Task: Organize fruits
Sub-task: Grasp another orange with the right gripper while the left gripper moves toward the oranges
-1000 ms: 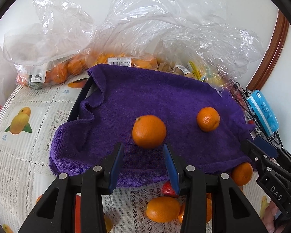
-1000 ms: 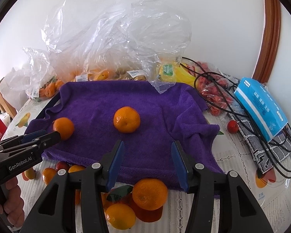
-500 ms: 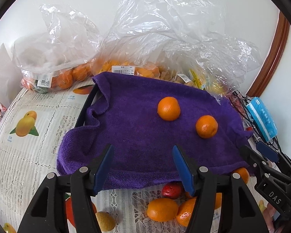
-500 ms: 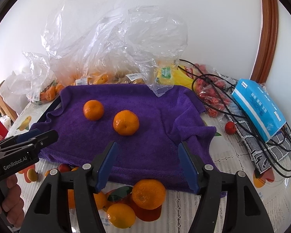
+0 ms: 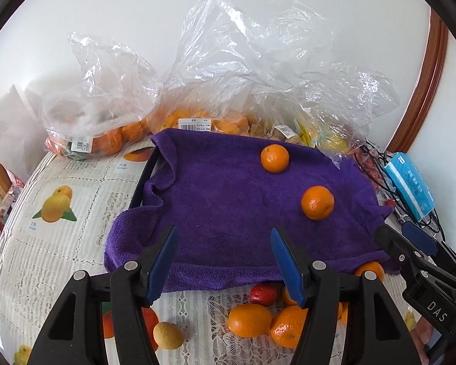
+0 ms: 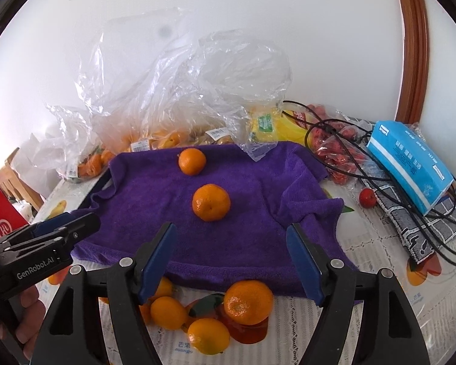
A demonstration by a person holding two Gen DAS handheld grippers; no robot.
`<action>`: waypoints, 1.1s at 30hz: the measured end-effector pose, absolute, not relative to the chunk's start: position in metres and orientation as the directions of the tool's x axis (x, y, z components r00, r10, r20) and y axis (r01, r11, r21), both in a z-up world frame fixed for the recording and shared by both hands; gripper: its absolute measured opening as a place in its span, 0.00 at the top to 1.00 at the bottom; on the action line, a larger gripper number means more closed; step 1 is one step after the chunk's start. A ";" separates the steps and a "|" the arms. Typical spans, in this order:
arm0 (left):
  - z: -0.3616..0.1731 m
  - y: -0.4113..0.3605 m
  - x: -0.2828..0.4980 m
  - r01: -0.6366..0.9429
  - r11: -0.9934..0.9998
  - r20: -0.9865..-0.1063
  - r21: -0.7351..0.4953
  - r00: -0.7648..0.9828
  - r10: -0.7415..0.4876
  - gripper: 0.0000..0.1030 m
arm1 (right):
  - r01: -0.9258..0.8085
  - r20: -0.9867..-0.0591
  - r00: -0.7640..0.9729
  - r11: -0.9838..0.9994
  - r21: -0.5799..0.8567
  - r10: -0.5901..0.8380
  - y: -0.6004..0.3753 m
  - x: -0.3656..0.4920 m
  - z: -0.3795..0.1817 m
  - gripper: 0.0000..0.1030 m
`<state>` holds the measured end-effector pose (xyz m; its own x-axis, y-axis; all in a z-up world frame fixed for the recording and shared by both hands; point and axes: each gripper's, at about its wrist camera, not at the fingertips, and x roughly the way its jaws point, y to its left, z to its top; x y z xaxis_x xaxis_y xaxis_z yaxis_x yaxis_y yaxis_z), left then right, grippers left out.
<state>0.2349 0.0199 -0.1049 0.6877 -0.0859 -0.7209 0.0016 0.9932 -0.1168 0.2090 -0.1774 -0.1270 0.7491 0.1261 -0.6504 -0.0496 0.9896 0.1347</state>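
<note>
A purple towel (image 5: 228, 206) (image 6: 243, 228) covers a black tray (image 5: 143, 179). Two oranges rest on it, one near the far edge (image 5: 275, 158) (image 6: 192, 161) and one closer (image 5: 317, 203) (image 6: 211, 202). My left gripper (image 5: 222, 243) (image 6: 79, 220) hovers open over the towel's near edge, holding nothing. My right gripper (image 6: 230, 237) (image 5: 393, 232) is over the near right part of the towel; its jaws are opening with nothing between them. Below it, loose oranges (image 6: 248, 302) (image 5: 249, 319) lie on the tablecloth.
Clear plastic bags of oranges (image 5: 197, 121) (image 6: 155, 133) line the wall behind the tray. A blue tissue pack (image 6: 410, 164), black cables (image 6: 364, 164) and a small red fruit (image 6: 367, 197) lie to the right. A red fruit (image 5: 263, 293) and a small yellow one (image 5: 168, 334) sit near the loose oranges.
The orange at the left gripper's tips has rolled to the towel's far side. Both grippers' jaws have widened. The left gripper has risen a little.
</note>
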 end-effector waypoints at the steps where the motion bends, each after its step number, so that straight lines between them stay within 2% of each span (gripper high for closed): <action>1: -0.103 0.020 0.233 0.001 0.993 -0.718 -0.121 0.690 -0.089 0.41 | -0.056 -0.646 0.752 0.989 0.135 0.131 -0.176 0.207 -0.126 0.28; 4: -0.100 0.021 0.229 0.006 0.992 -0.712 -0.126 0.696 -0.094 0.41 | -0.080 -0.623 0.773 0.993 0.086 0.116 -0.171 0.197 -0.119 0.28; 8: -0.095 0.021 0.226 0.010 0.995 -0.723 -0.098 0.687 -0.079 0.41 | -0.026 -0.605 0.796 1.000 -0.018 0.010 -0.170 0.180 -0.115 0.28; 14: -0.086 0.029 0.216 0.016 0.994 -0.713 -0.112 0.695 -0.091 0.41 | 0.036 -0.634 0.772 0.996 0.087 0.028 -0.195 0.161 -0.111 0.28; 19: -0.090 0.042 0.207 0.021 0.989 -0.731 -0.146 0.671 -0.122 0.41 | 0.029 -0.649 0.761 0.998 0.058 0.016 -0.193 0.149 -0.115 0.29; 21: -0.093 0.046 0.203 0.023 0.990 -0.733 -0.142 0.670 -0.121 0.40 | 0.012 -0.654 0.756 0.999 0.041 0.018 -0.190 0.147 -0.119 0.35; 24: -0.100 0.049 0.199 0.023 0.992 -0.737 -0.124 0.668 -0.108 0.39 | 0.003 -0.678 0.735 0.999 0.035 0.022 -0.188 0.152 -0.128 0.52; 25: -0.103 0.050 0.198 0.021 0.993 -0.741 -0.119 0.663 -0.103 0.39 | -0.001 -0.685 0.729 0.999 0.034 0.024 -0.188 0.154 -0.131 0.61; 26: -0.106 0.051 0.199 0.017 0.993 -0.747 -0.115 0.658 -0.098 0.39 | -0.008 -0.695 0.719 0.999 0.032 0.028 -0.188 0.158 -0.134 0.64; 33: -0.110 0.061 0.203 -0.012 0.990 -0.753 -0.139 0.651 -0.098 0.39 | -0.032 -0.714 0.699 0.999 0.020 0.037 -0.185 0.177 -0.150 0.63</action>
<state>0.2026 0.0614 -0.1104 0.6505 -0.0976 -0.7532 -0.0119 0.9903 -0.1386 0.1766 -0.1849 -0.1499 0.6992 0.0366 -0.7140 -0.0323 0.9993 0.0196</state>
